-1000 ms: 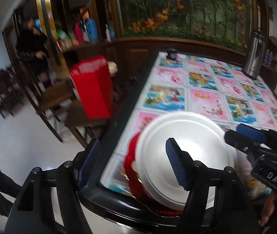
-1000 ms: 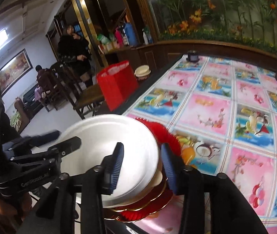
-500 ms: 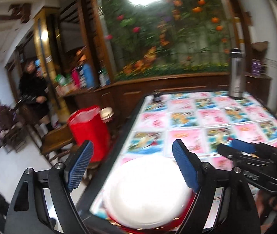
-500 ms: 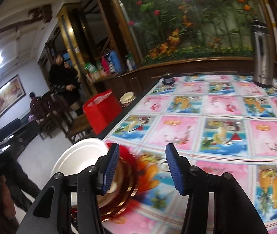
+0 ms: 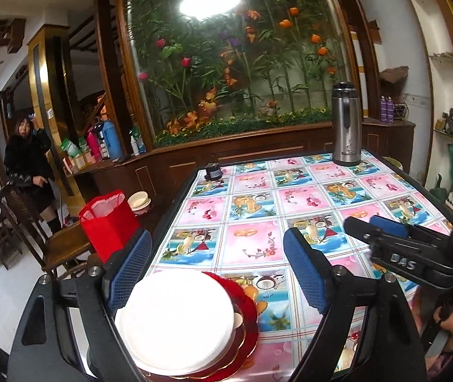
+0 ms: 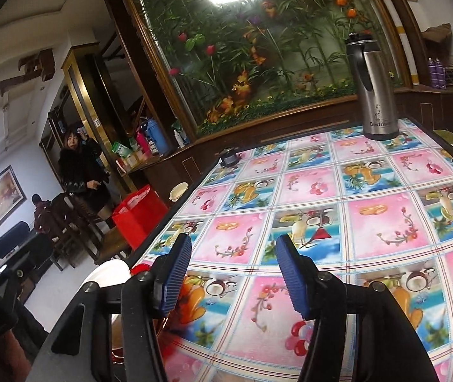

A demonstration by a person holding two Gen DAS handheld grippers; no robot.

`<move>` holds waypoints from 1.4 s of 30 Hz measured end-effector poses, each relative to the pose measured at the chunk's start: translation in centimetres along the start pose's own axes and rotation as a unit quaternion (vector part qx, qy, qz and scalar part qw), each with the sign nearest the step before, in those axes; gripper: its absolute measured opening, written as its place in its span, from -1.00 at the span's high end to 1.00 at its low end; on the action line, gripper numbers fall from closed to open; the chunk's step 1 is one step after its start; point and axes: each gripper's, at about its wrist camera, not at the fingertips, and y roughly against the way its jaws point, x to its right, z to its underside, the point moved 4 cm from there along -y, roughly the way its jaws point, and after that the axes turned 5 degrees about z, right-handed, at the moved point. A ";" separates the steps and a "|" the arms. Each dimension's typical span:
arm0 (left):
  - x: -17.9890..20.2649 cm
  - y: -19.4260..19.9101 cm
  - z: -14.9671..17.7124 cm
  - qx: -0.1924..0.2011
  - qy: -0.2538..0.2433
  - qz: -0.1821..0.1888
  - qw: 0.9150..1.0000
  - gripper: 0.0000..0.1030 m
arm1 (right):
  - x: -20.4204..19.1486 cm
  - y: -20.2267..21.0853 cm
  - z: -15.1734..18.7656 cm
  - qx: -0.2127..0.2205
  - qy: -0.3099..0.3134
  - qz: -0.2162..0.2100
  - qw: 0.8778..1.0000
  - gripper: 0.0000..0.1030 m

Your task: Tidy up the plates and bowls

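A white plate (image 5: 175,321) lies upside down on a stack of red and gold plates (image 5: 248,324) at the near left corner of the table (image 5: 258,210). My left gripper (image 5: 217,273) hovers above and behind the stack, open, with nothing between its pads. In the right wrist view the stack's white plate (image 6: 111,273) shows only at the lower left, partly hidden by the left finger. My right gripper (image 6: 233,270) is over bare tablecloth right of the stack, its jaws opening with nothing between them. The right gripper (image 5: 395,238) also appears at the left wrist view's right edge.
A steel thermos jug (image 5: 346,127) stands at the table's far right and a small black object (image 5: 213,172) at the far left edge. Beside the table sit a red bag (image 5: 108,222) on a wooden chair and a small bowl stack (image 5: 140,202). A person (image 5: 29,165) stands at the left.
Both grippers drew back and rose away from the plate stack, their jaws widening. The white plate stays resting on the stack, now lower in both views.
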 end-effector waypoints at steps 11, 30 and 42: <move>-3.9 -1.4 3.1 -0.035 0.058 -0.038 0.997 -0.68 | -4.2 1.3 2.5 0.002 0.065 -0.020 0.998 -0.22; -8.6 0.6 5.0 -0.030 0.100 -0.079 0.991 -0.68 | -10.6 3.2 5.1 0.001 0.121 -0.059 0.991 -0.42; -10.3 1.9 6.2 -0.027 0.114 -0.113 0.987 -0.73 | -13.4 5.1 6.5 0.006 0.133 -0.088 0.987 -0.44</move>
